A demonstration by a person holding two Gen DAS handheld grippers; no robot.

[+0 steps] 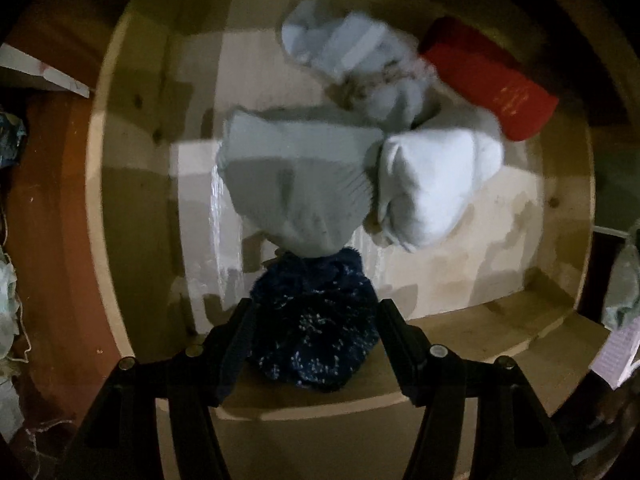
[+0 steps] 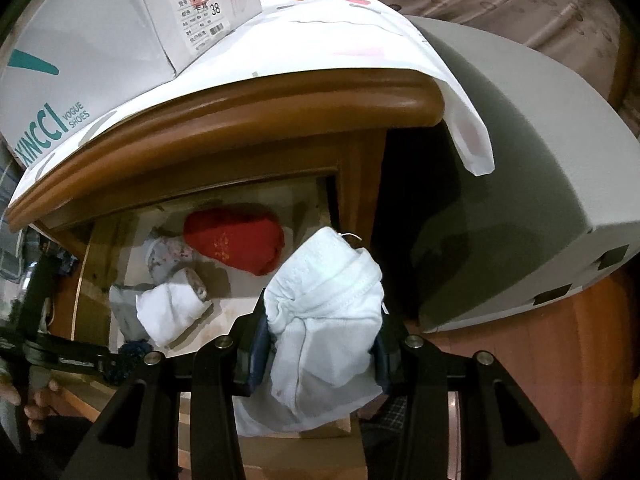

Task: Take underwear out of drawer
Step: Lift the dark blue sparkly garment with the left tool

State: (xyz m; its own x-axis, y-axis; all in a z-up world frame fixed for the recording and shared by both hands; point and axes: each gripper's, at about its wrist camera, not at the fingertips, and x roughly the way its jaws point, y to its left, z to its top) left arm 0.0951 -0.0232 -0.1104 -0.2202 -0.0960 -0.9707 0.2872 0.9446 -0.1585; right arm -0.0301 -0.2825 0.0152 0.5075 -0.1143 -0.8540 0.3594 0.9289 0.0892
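My left gripper (image 1: 314,320) hangs over the open wooden drawer (image 1: 132,184), its jaws closed on a fuzzy dark blue bundle (image 1: 316,332) at the drawer's near end. Behind it lie a grey bundle (image 1: 296,184), a white bundle (image 1: 432,184), a pale blue bundle (image 1: 340,52) and a red bundle (image 1: 488,80). My right gripper (image 2: 320,344) is shut on white underwear (image 2: 324,320) and holds it above the drawer's near right corner. The left gripper also shows in the right wrist view (image 2: 72,356).
The drawer sits in a brown wooden cabinet (image 2: 240,120) topped by a white cloth (image 2: 320,40) and a shoe box (image 2: 100,40). A grey object (image 2: 520,160) stands to the right. Clutter lies on the floor at left (image 1: 8,312).
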